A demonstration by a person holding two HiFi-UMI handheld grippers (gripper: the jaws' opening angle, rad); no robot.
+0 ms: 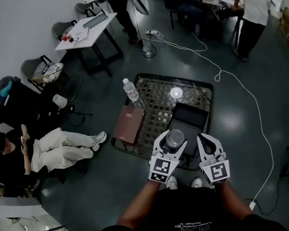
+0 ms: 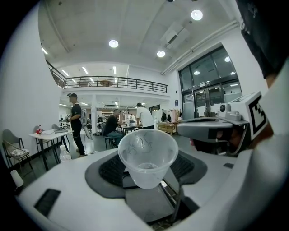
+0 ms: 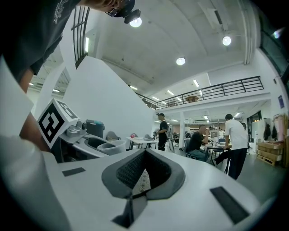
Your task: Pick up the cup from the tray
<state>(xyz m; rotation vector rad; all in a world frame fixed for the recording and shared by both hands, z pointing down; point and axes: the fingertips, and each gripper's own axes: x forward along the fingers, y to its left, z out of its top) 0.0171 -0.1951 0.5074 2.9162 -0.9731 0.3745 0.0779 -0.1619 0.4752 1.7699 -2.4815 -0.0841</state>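
Note:
A clear plastic cup (image 1: 175, 137) is upright between the jaws of my left gripper (image 1: 173, 144), lifted over the near edge of the black tray (image 1: 191, 115). In the left gripper view the cup (image 2: 147, 155) fills the gap between the pads, its mouth tilted toward the camera, and my left gripper (image 2: 149, 173) is shut on it. Just to the right, my right gripper (image 1: 205, 140) hovers over the tray's near edge with its jaws together and nothing in them. In the right gripper view my right gripper (image 3: 143, 155) is shut, and the cup's rim (image 3: 111, 145) shows at the left.
The tray lies on a patterned low table (image 1: 155, 97). A water bottle (image 1: 131, 91), a brown book (image 1: 129, 124) and a second clear cup (image 1: 176, 93) are also on it. A cable (image 1: 248, 97) runs across the floor. A person (image 1: 43, 150) sits at the left.

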